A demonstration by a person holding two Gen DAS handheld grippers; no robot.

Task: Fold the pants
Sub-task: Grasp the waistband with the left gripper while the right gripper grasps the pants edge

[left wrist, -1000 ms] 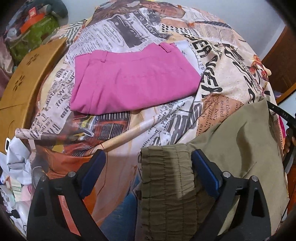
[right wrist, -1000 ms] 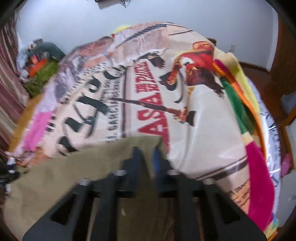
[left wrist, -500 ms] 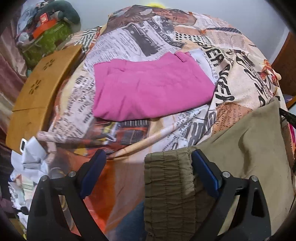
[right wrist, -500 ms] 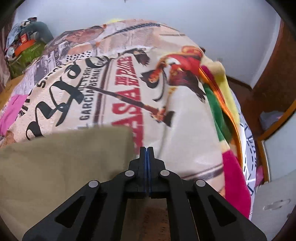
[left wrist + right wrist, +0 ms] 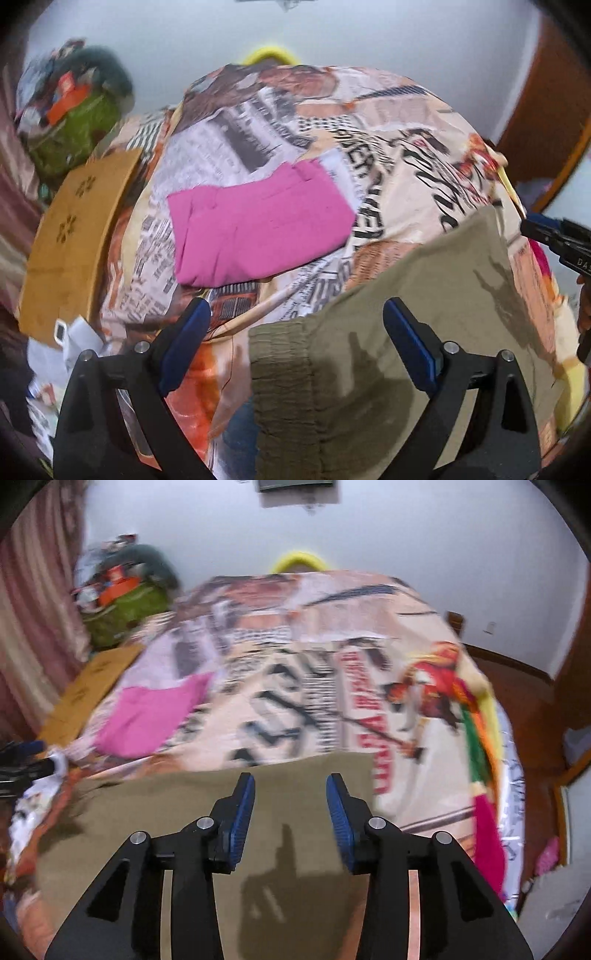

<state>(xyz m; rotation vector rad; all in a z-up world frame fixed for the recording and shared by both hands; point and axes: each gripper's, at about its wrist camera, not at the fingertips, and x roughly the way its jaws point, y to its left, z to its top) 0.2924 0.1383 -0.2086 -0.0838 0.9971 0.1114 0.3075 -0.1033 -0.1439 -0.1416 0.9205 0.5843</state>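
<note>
Olive-green pants (image 5: 424, 306) lie spread on the printed bedspread, the gathered elastic waistband (image 5: 284, 373) nearest in the left wrist view. My left gripper (image 5: 295, 332) is open above the waistband, holding nothing. In the right wrist view the pants (image 5: 207, 812) fill the lower frame. My right gripper (image 5: 290, 812) is open above the cloth, holding nothing. The right gripper also shows at the right edge of the left wrist view (image 5: 554, 240).
Folded pink pants (image 5: 258, 225) lie further back on the bedspread (image 5: 388, 122), also seen in the right wrist view (image 5: 147, 716). A wooden board (image 5: 74, 229) lies left of the bed. A pile of bags (image 5: 74, 118) sits at the back left. The bed's right edge (image 5: 491, 775) drops to the floor.
The right gripper opened and let go of the olive pants' edge, which now lies flat. Both grippers pulled back and up. The waistband now lies free between the open left fingers.
</note>
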